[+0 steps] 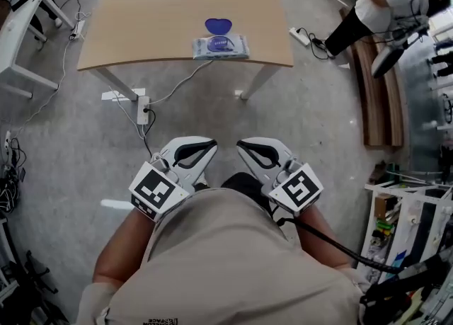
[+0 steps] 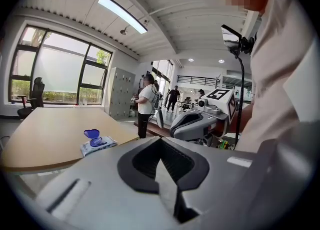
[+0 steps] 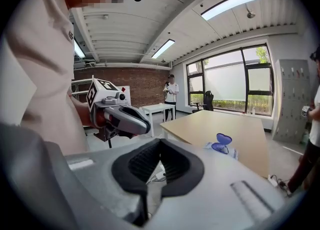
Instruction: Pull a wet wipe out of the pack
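Close against my torso [image 1: 226, 246], left hand-held gripper [image 1: 209, 145] and right hand-held gripper [image 1: 242, 145] are both clenched and empty. It looks like a rest pose, with the reach not yet begun. Wet wipe pack [image 1: 221, 47] lies near the front edge of the surface [image 1: 141, 19], well apart from both. Its blue lid [image 1: 218, 25] is flipped open for pinching. I judge stepping closer comes first.

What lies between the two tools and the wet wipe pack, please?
Head view: only bare floor and the table edge lie between the left tool, the right tool and the wet wipe pack; a white cable hangs nearby.
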Motion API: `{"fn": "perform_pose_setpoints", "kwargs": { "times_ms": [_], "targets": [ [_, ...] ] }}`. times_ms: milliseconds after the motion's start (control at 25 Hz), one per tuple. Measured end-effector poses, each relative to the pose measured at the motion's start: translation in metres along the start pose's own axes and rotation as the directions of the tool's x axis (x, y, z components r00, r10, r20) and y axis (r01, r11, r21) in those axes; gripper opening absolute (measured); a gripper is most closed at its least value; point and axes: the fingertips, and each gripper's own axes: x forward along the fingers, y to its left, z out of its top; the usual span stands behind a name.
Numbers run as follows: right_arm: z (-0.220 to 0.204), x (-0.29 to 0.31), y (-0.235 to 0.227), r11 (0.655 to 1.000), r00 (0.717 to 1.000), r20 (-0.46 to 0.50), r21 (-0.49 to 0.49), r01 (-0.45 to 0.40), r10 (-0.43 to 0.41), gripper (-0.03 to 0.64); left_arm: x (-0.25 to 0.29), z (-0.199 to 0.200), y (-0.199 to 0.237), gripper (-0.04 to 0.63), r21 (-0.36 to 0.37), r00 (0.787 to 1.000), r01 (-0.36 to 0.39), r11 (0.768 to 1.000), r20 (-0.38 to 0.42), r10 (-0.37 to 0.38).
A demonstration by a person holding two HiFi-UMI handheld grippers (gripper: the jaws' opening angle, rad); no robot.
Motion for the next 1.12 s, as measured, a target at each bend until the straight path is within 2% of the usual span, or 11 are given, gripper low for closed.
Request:
{"fn": "perform_pose_setpoints", "kwargs": {
  "times_ms": [200,400,640,840,1120],
  "targets": [
    [0.012,0.024,-0.037,0.999,0.999,0.004,0.005,0.035,-0.035,0.002,0.016,0.004,0.042,0.006,-0.028,1.0,-0.003,1.0,-0.005,0.003],
    [0.01,0.039,-0.097,0.999,0.999,-0.005,0.015,0.041,-0.041,0.003,0.054,0.011,0.083,0.006,-0.031,0.999,-0.027,0.999,-0.021,0.026],
    [0.028,0.083,-0.172,1.0,1.0,-0.021,-0.017,-0.023,0.022,0.005,0.097,0.03,0.151,0.006,-0.054,0.996,-0.072,0.996,-0.06,0.069],
    [0.03,0.098,-0.241,0.995,0.997,-0.02,-0.05,-0.081,0.08,0.005,0.153,0.045,0.189,0.006,-0.056,0.992,-0.099,0.994,-0.079,0.094],
    [0.027,0.119,-0.295,0.99,0.991,-0.036,-0.047,-0.133,0.131,0.005,0.197,0.047,0.231,0.006,-0.072,0.985,-0.136,0.988,-0.116,0.127]
  ]
}}
